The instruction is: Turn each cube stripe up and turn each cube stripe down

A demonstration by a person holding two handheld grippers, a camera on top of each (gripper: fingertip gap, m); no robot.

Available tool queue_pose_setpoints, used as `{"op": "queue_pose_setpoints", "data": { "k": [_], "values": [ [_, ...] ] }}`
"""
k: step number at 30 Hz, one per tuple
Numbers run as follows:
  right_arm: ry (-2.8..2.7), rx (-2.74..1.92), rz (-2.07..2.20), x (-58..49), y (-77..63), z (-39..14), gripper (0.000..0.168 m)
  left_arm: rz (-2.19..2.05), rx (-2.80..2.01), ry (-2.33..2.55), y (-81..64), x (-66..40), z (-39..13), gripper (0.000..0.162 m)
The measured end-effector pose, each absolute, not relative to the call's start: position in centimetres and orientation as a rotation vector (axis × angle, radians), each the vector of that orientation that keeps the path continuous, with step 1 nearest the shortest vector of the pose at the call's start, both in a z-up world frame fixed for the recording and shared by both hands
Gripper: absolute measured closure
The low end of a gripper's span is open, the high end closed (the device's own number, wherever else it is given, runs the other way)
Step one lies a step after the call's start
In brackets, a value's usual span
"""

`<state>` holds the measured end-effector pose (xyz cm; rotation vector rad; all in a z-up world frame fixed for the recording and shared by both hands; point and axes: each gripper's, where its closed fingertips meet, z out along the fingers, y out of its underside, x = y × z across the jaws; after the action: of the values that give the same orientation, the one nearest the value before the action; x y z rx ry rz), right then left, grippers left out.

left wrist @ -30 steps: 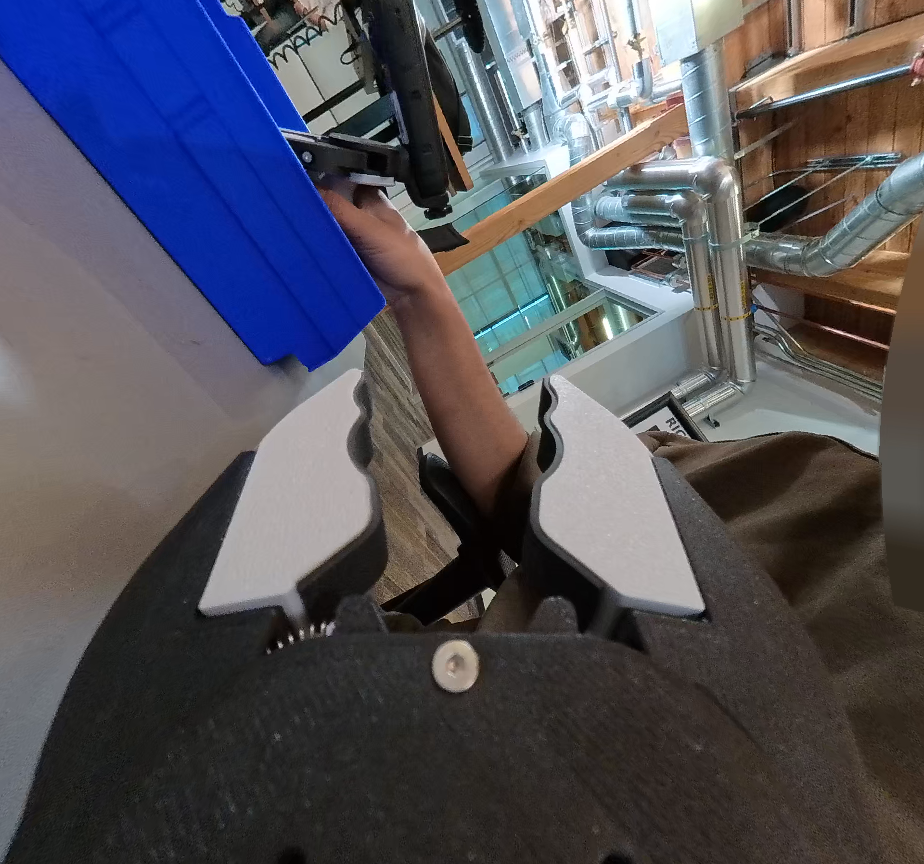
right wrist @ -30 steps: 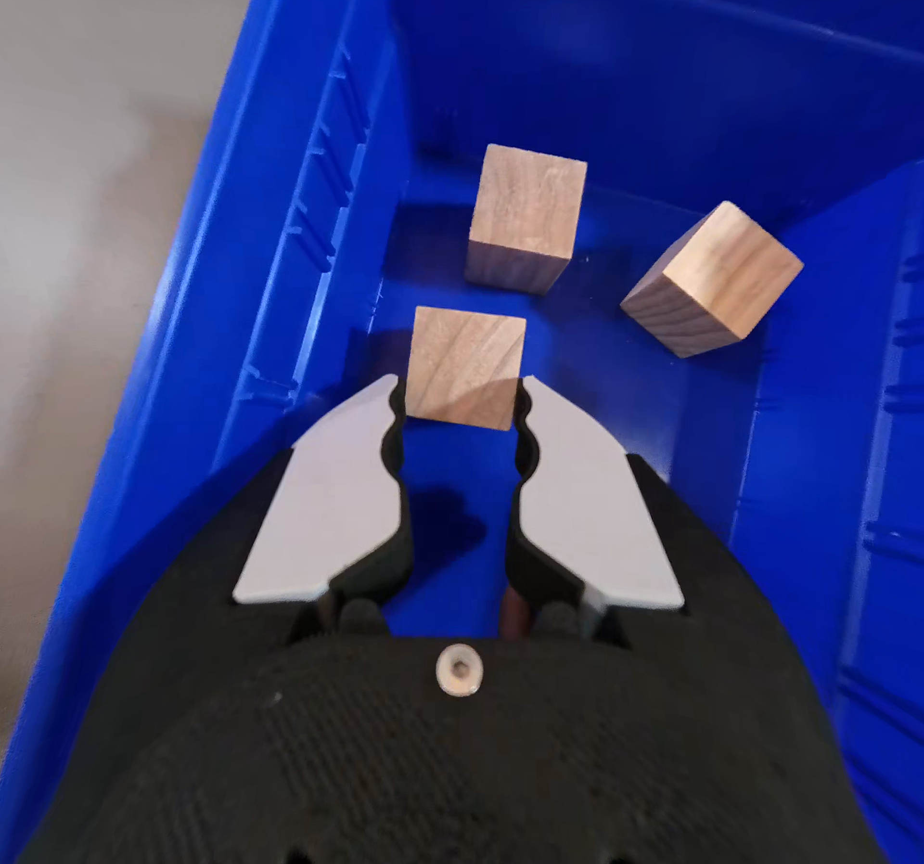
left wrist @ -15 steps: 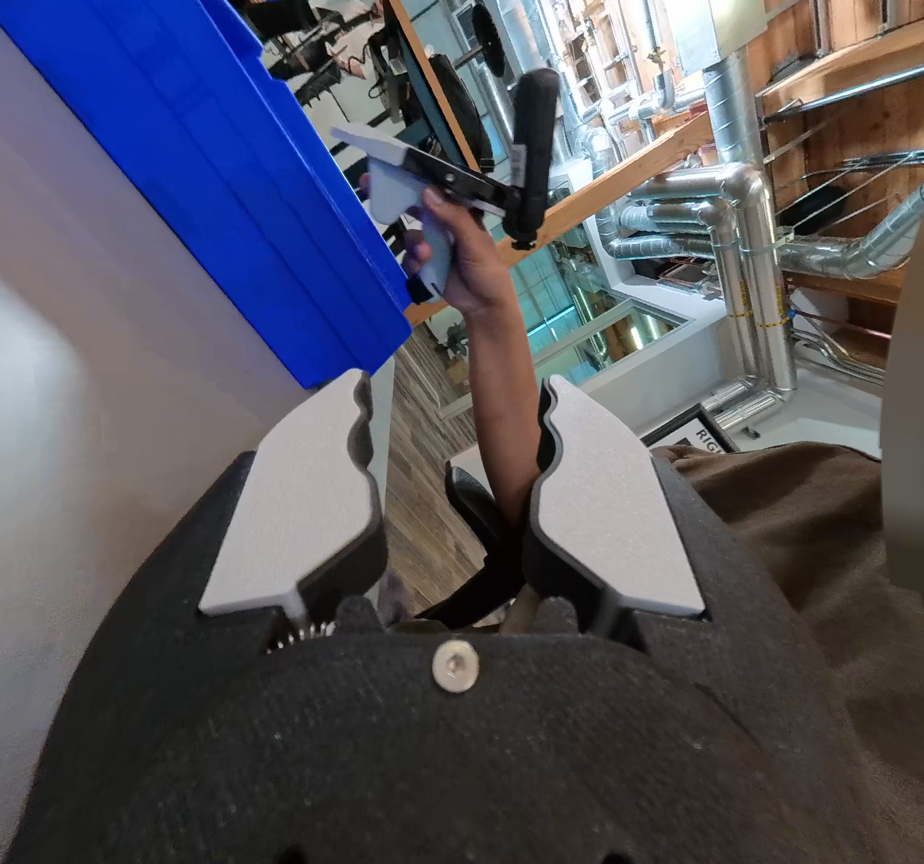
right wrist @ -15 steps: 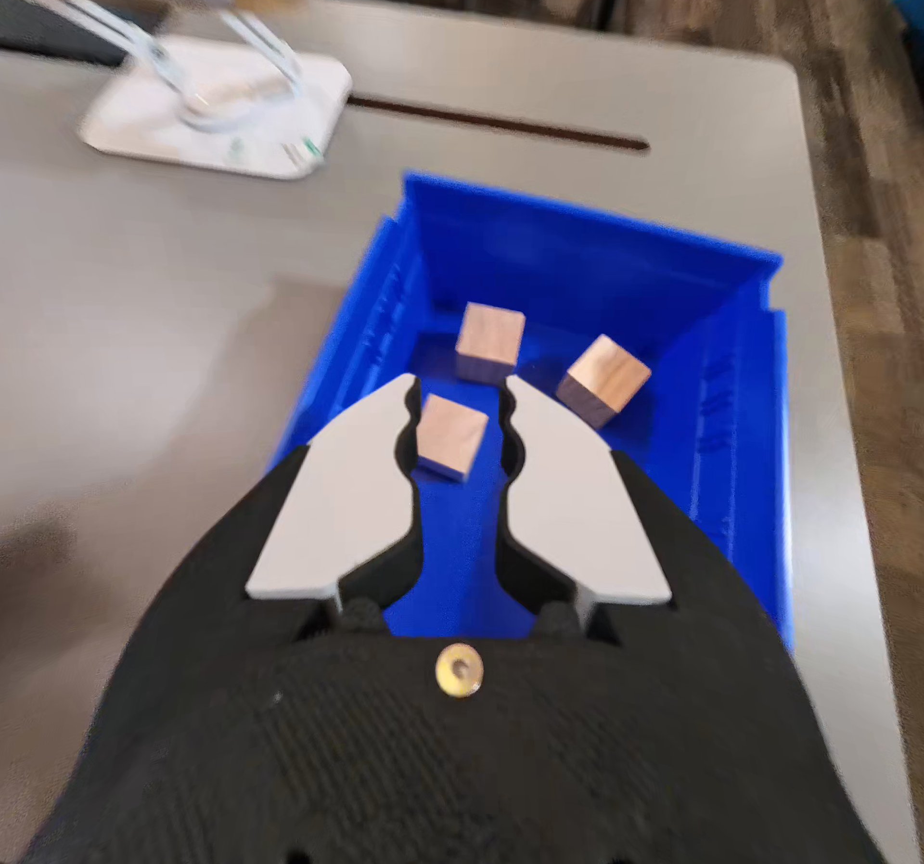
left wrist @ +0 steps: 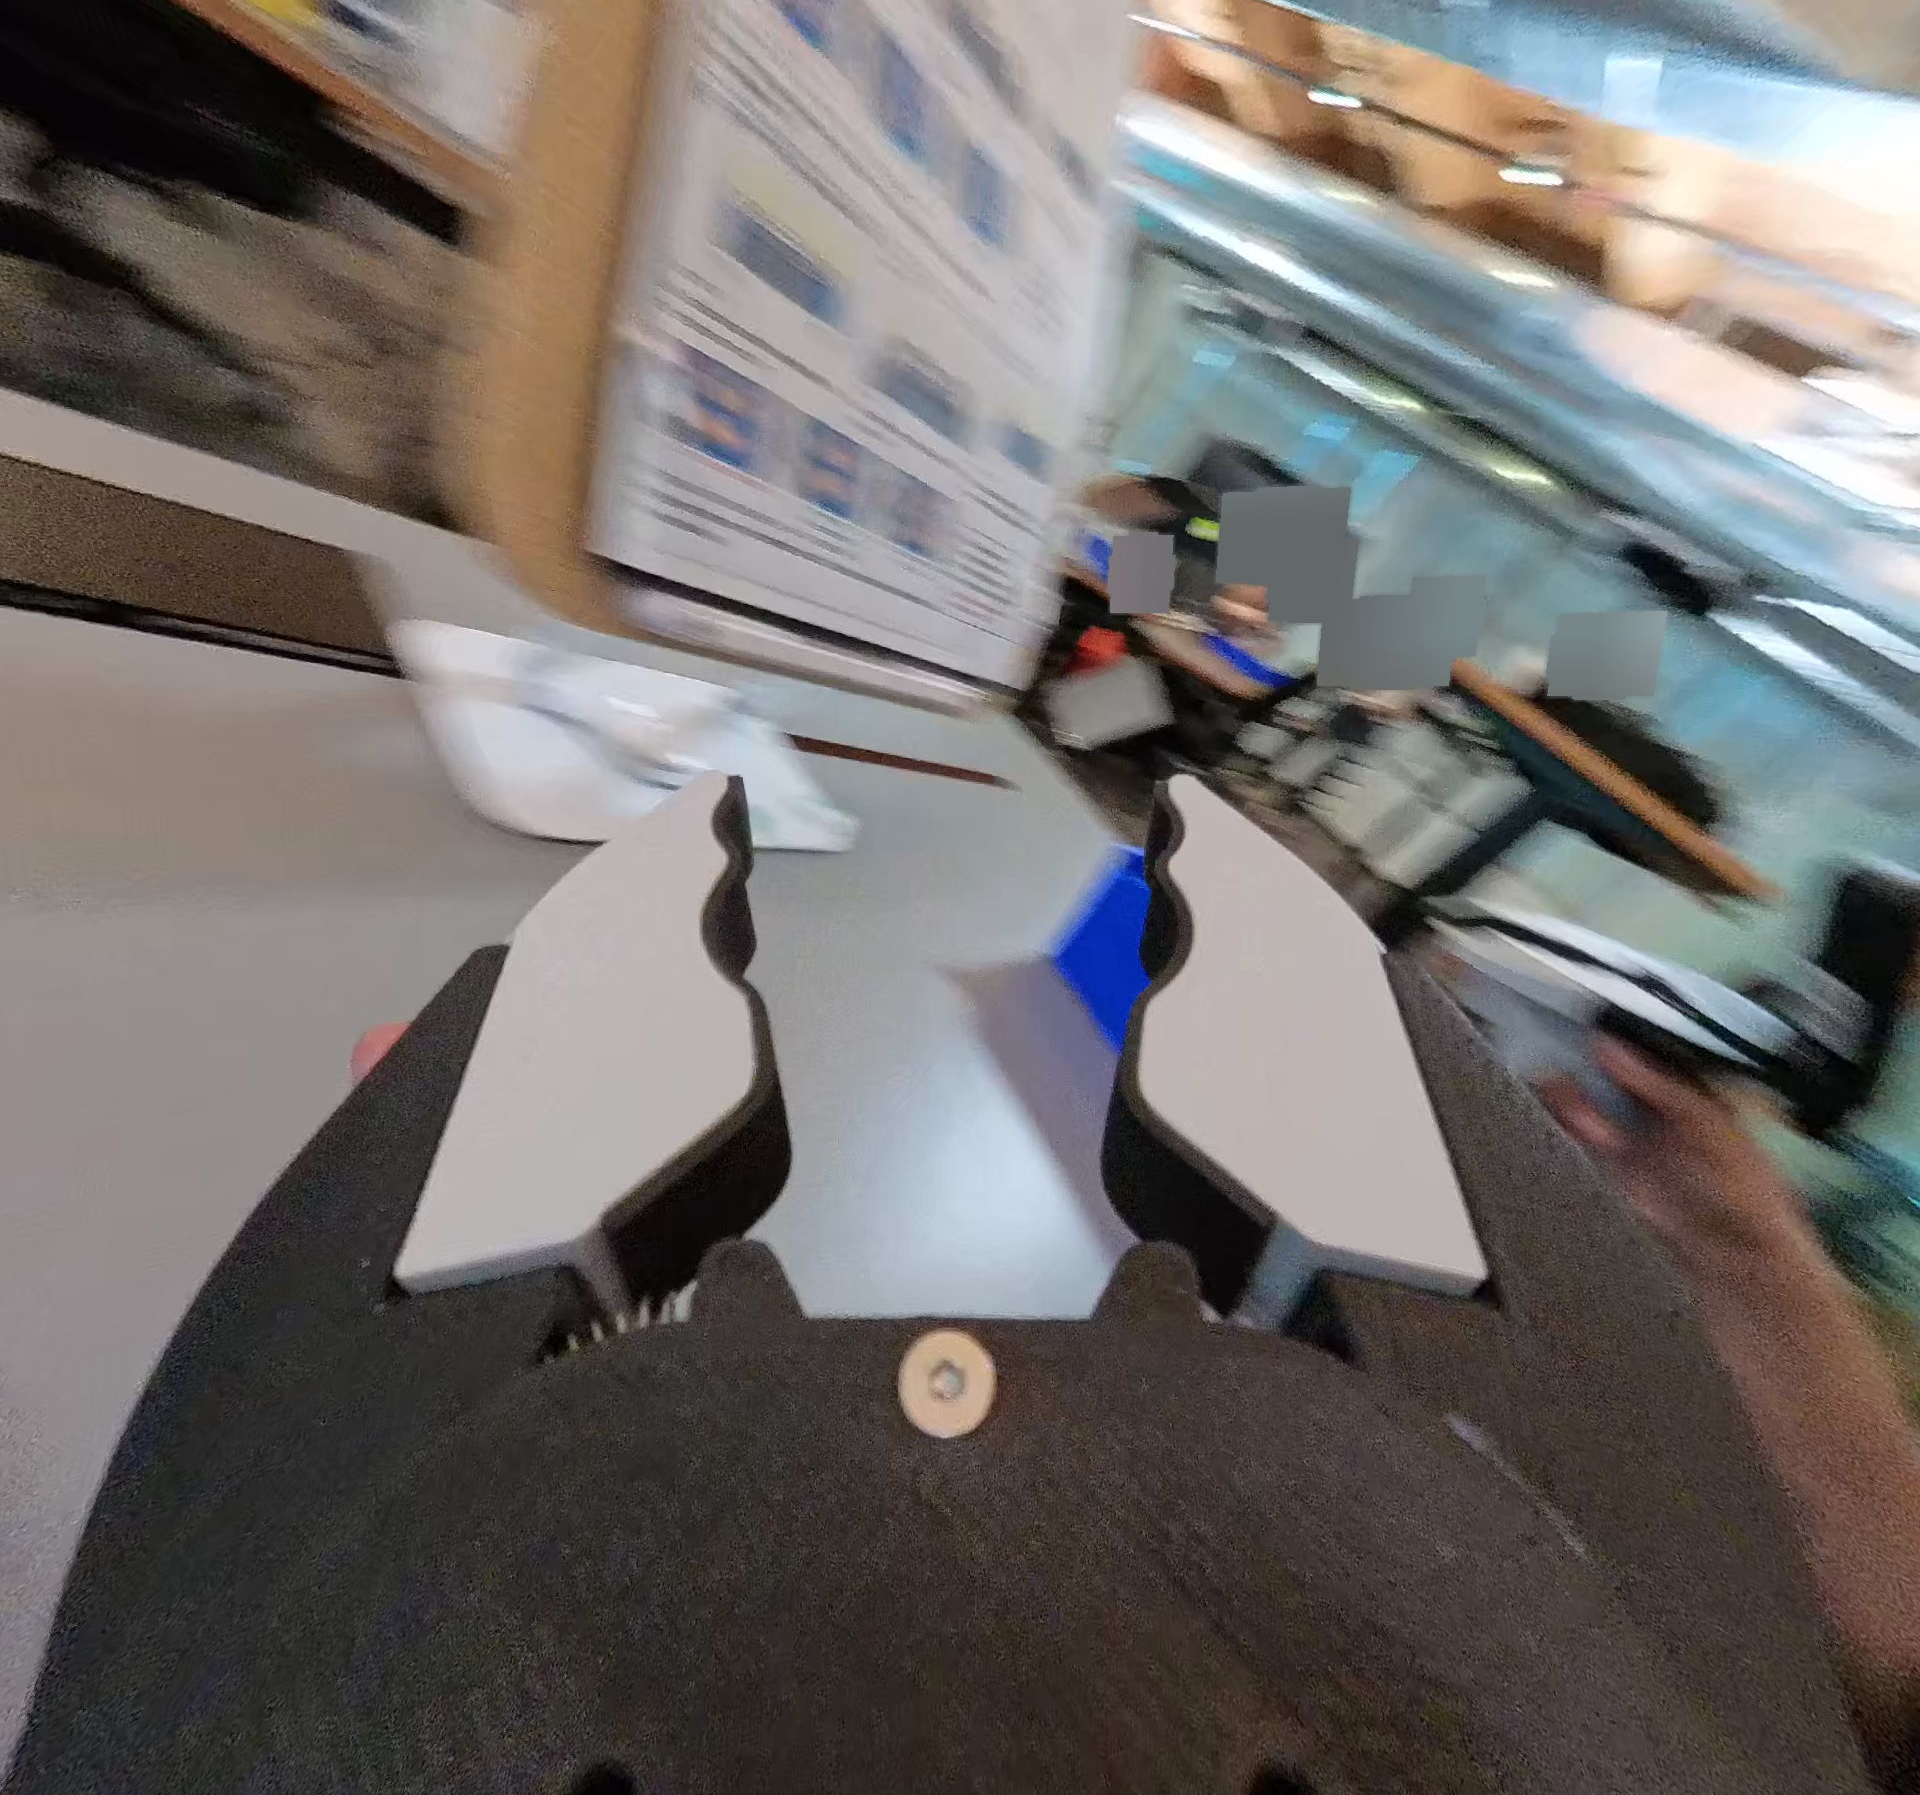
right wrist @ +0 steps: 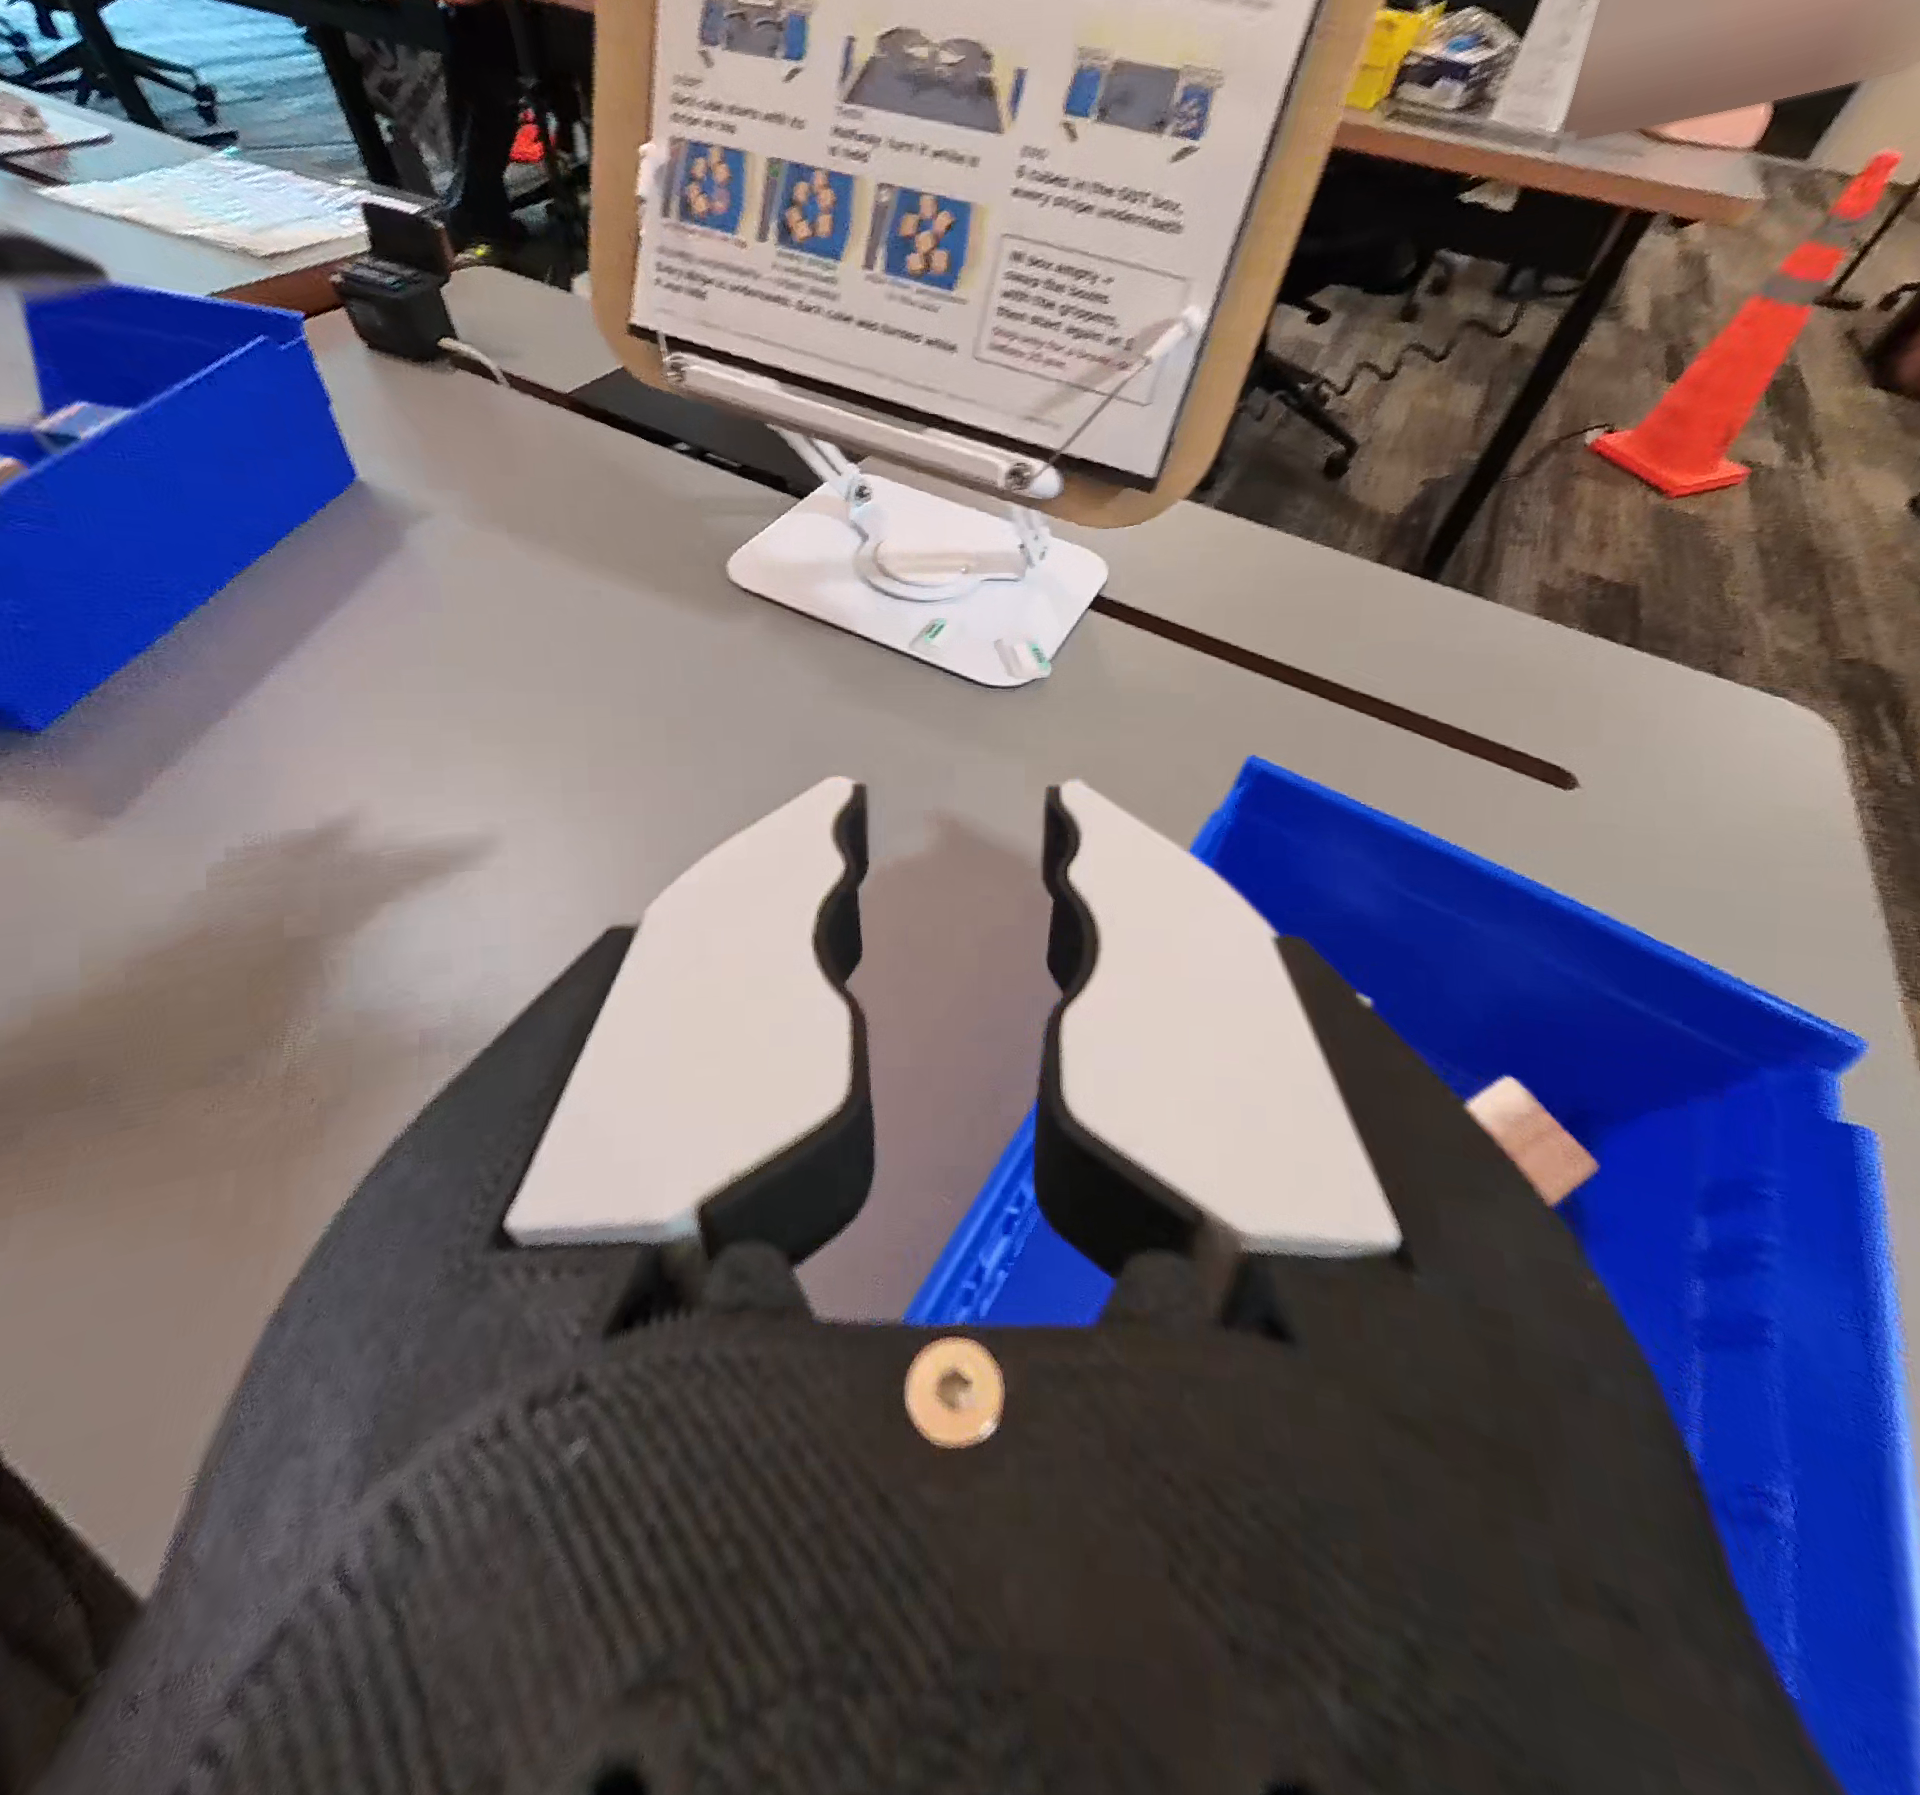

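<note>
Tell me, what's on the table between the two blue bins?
Nothing sits there. In the right wrist view, bare grey table stretches between the far blue bin and the near blue bin; the right gripper hangs over it, open and empty.

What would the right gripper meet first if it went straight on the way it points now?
Probably the bare grey table, since the open right gripper angles down toward it; farther along sits the white stand base. Depth is unclear.

A grey table (right wrist: 540, 727) carries a white-based document stand (right wrist: 914, 582), with long desks (right wrist: 1538, 156), patterned carpet (right wrist: 1683, 540) and an orange traffic cone (right wrist: 1725, 363) far right.
</note>
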<state>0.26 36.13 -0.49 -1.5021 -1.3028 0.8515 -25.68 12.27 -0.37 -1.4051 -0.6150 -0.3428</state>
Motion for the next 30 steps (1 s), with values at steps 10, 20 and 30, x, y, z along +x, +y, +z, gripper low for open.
{"op": "queue_pose_setpoints", "data": {
  "k": [10,20,30],
  "values": [
    [-1.3,-1.536,1.127,-1.3,32.4,-0.3,0.136,0.442,-1.846,-1.251,-9.1,-44.3,-12.0,0.09],
    [-1.202,-1.572,1.31,-1.2,31.3,0.6,0.137,0.775,-2.077,-1.456,-12.2,-46.1,-18.3,0.094],
    [-1.186,-1.572,1.424,-1.4,30.1,1.5,0.137,0.78,-2.094,-1.493,-12.6,-46.3,-19.0,0.105]
  ]
}}
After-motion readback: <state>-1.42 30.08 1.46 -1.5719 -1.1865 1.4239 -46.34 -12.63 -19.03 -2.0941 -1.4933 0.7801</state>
